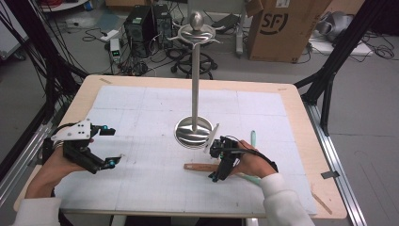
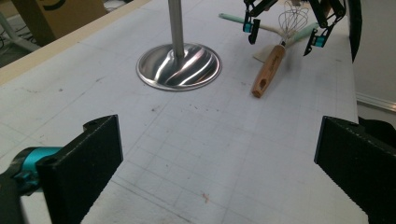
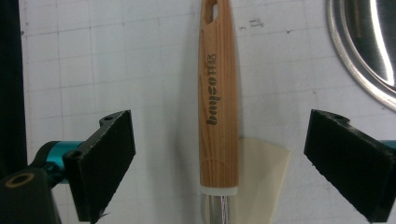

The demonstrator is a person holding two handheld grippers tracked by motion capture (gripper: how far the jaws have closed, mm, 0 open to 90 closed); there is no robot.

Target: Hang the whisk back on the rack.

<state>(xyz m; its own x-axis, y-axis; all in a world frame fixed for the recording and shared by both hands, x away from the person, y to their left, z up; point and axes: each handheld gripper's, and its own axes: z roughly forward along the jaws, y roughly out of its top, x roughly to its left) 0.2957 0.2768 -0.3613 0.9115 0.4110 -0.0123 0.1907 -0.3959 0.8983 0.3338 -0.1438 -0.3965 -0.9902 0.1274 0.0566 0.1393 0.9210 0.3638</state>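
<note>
A person's left hand holds the left gripper (image 1: 109,147) just above the near left part of the white gridded mat (image 1: 141,188), its two black jaws spread wide with nothing but bare mat between them, as the left gripper view shows. Right of it, near the middle of the table (image 1: 301,108), a tall metal stand (image 1: 195,75) rises upright from a round, shiny base (image 2: 180,66), topped by a ball and curved arms. Just right of the base and nearer the person lies a whisk (image 2: 273,60) flat on the mat, its wooden handle (image 3: 218,102) pointing toward the left gripper and its wire head resting over a pale spatula (image 3: 257,172) with a light green handle (image 1: 253,138). The right gripper (image 1: 215,162), held in the person's right hand, points down over the whisk. In the right gripper view its jaws stand apart on either side of the wooden handle, which runs up the gap between them; neither pad touches the wood. The handle bears printed lettering and a hanging slot at its far end. Cardboard boxes, computer cases and cables sit on the floor beyond the table.
</note>
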